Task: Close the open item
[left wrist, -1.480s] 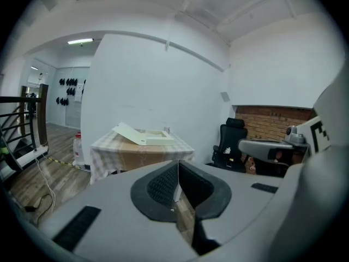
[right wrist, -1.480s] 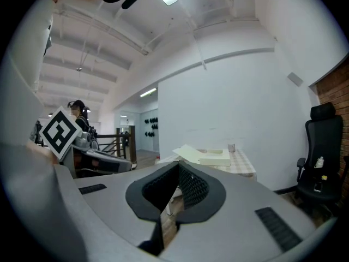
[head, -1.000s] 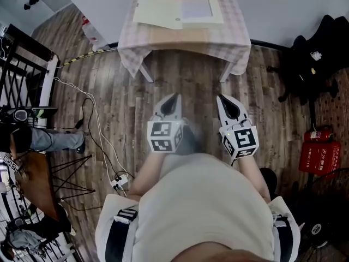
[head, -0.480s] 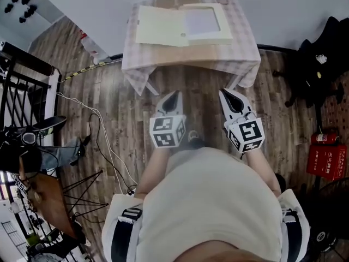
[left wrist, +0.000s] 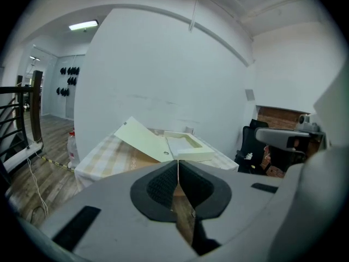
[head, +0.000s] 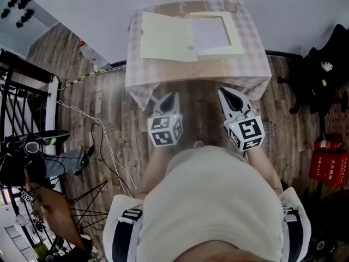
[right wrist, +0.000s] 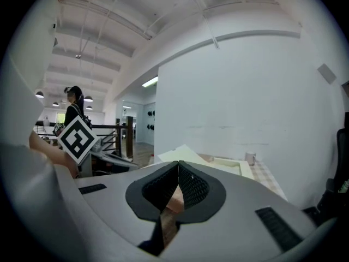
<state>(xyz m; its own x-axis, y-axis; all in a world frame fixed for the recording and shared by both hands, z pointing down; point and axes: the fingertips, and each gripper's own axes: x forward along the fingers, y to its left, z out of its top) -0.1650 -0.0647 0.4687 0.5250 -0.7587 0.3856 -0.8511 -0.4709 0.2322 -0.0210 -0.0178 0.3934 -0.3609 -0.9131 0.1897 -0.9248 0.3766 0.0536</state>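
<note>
Box [head: 192,34] at twelve o'clock in the head view, lying open on a table [head: 180,70] draped with a checked cloth [head: 248,72]. Lid [head: 166,36] spread out on the nine o'clock side, shallow tray [head: 215,33] with a pale inside on the three o'clock side, the two meeting along one edge. Small cup [head: 231,4] at the table's far corner, toward one o'clock, apart from the tray.

Left gripper [head: 170,96] near the table's front edge, at about seven o'clock from the box, pointing to twelve. Jaws clenched tight in the left gripper view, ribbed pads meeting along one line, nothing between them; box well beyond the tips, not touched. Marker cube [head: 165,131] at the gripper's six o'clock end.

Right gripper [head: 229,93] level with the left, at about five o'clock from the box, also aimed at twelve. Jaws likewise pressed together in the right gripper view, empty, with tray and cup ahead past the tips.

Pale shirt [head: 212,206] filling the six o'clock part of the head view. Wooden floor [head: 114,100] all round the table, cables [head: 103,141] trailing across it at nine o'clock, red fire extinguisher [head: 327,144] at three o'clock. Person [right wrist: 73,105] standing in the background at nine o'clock in the right gripper view.
</note>
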